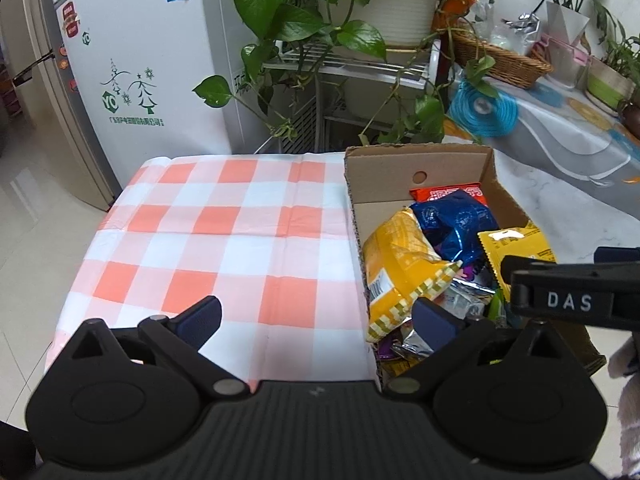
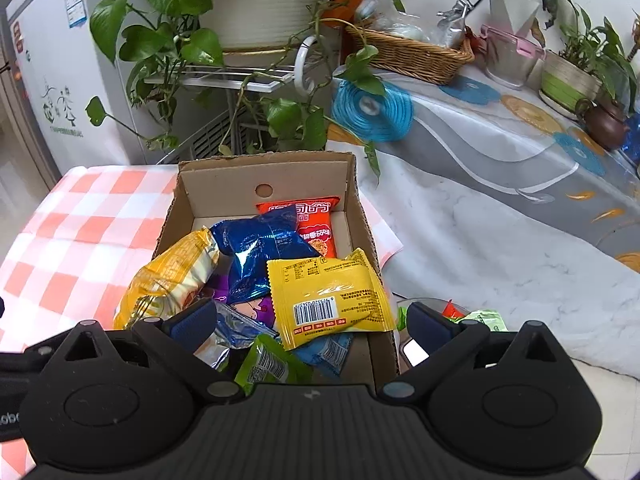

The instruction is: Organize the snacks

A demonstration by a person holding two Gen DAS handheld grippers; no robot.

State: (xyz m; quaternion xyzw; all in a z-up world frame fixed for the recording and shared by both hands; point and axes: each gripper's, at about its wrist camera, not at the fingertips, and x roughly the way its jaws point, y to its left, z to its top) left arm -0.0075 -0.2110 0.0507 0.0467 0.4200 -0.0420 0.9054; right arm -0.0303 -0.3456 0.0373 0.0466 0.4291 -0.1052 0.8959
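Over the snack box (image 2: 362,208), both grippers gape wide, holding nothing.

White fridge (image 1: 120,80), potted plants (image 1: 304,12) on wire rack, tiled floor

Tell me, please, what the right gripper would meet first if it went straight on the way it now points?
Probably the yellow packet lying on top of the snacks in the cardboard box; it sits between the open right gripper fingers' line, though depth is unclear.
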